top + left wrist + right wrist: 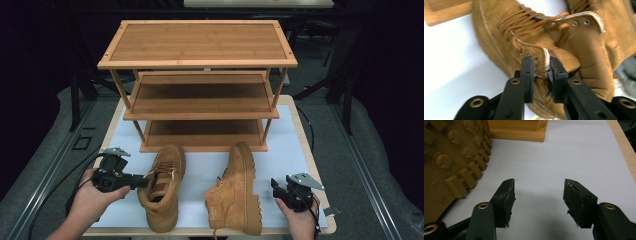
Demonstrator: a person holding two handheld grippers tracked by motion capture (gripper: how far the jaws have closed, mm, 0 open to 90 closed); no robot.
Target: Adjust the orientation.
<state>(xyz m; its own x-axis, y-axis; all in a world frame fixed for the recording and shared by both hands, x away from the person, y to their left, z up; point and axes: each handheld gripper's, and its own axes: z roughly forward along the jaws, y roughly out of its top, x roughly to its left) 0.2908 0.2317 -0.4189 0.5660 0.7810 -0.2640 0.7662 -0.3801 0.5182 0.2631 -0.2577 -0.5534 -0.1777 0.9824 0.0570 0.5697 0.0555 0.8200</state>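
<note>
Two tan suede lace-up boots lie on a white mat (292, 150). The left boot (164, 192) stands upright with its toe toward the rack. My left gripper (146, 180) is shut on its collar edge. In the left gripper view the jaws (541, 63) pinch the collar rim beside the eyelets of that boot (579, 52). The right boot (235, 195) lies on its side, lugged sole facing right. My right gripper (275, 186) rests just right of that sole, open and holding nothing. Its view shows the gripper (539, 188) over bare mat, the sole (444, 162) at the left.
A three-tier wooden shoe rack (200, 50) stands at the back of the table, all shelves bare; its base (516, 131) lies ahead of the right gripper. The table's wooden right edge (624, 147) runs close by. Dark floor and cables surround the table.
</note>
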